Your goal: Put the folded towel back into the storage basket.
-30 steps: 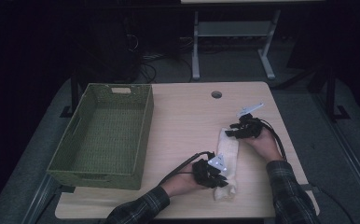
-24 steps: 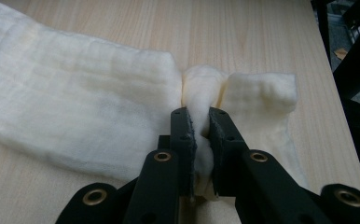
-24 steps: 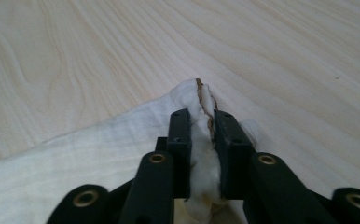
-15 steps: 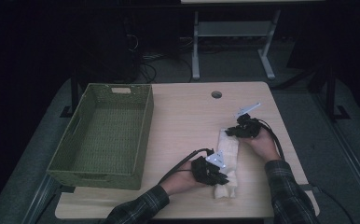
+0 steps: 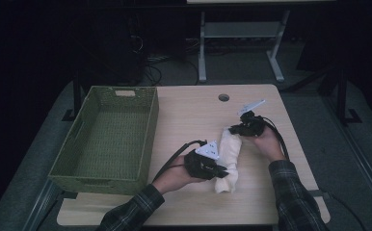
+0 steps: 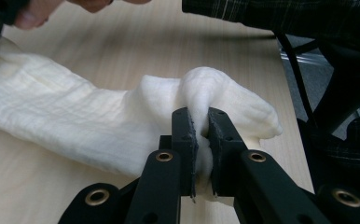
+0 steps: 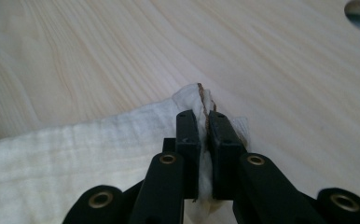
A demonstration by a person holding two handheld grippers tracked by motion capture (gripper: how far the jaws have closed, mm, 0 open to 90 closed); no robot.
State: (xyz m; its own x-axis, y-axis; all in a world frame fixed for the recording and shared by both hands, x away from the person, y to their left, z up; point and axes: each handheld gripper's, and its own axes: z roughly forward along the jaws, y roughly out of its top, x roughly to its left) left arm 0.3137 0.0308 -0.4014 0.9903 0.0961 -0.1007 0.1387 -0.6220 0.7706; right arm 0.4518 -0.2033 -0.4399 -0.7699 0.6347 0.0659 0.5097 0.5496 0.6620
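Fingers [image 6: 185, 135] of both grippers pinched on cream cloth [image 5: 228, 153] over the counter [image 5: 193, 115]; brown-stained corner [image 7: 200, 95] visible from right gripper view.

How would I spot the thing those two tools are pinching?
Start at the wooden table and its green woven basket on the left. Right of the basket lies a cream cloth, bunched long. It is the only soft, pale thing there, pinched at each end by a hand-held gripper.

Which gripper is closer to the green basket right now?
Left. The left gripper pinches the near end of the white cloth, beside the green basket's right wall. The right gripper pinches the cloth's far end, farther right.
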